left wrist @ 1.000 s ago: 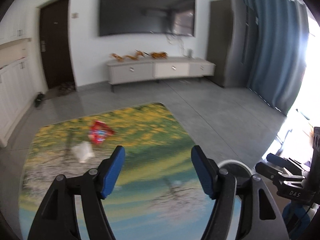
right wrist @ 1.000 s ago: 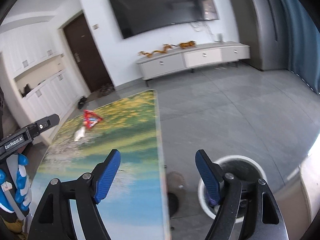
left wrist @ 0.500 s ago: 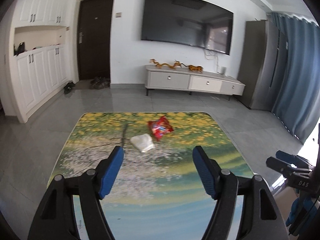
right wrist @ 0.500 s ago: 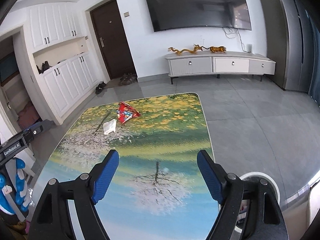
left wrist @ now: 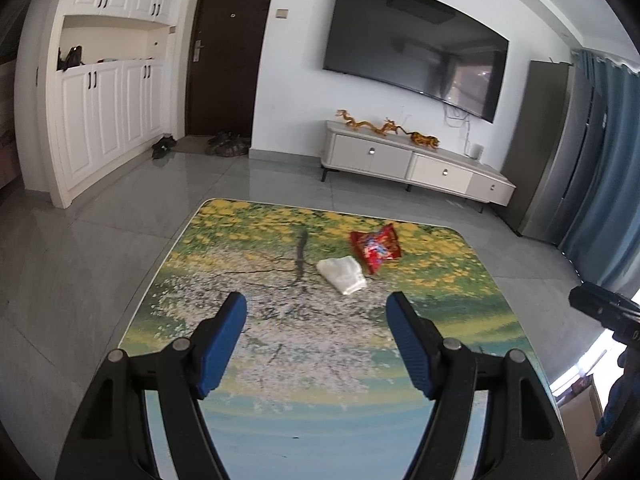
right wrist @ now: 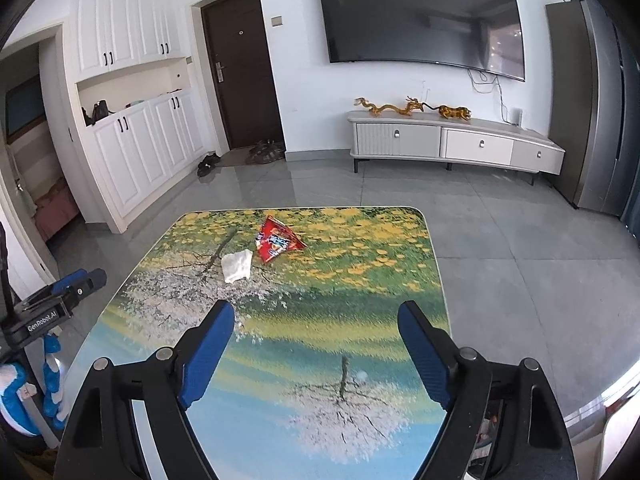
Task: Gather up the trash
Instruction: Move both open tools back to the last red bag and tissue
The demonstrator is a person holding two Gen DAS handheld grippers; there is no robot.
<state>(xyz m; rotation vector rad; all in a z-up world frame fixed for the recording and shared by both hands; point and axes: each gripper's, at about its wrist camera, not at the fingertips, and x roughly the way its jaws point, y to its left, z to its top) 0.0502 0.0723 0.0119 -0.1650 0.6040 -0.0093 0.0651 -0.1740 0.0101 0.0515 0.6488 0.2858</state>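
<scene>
Black left gripper [left wrist: 316, 312] and right gripper [right wrist: 316, 318] carry blue pads.

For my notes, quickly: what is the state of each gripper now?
Left gripper: open, holding nothing.
Right gripper: jaws opening, nothing between them.

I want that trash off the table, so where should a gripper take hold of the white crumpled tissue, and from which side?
Grip the white tissue across its narrow width, coming down from above on its near end. It lies low and flat on the table, and its far corner sits close to the red snack wrapper, so the near end is probably clearest. The right gripper, jaws opening and empty, faces it.
</scene>
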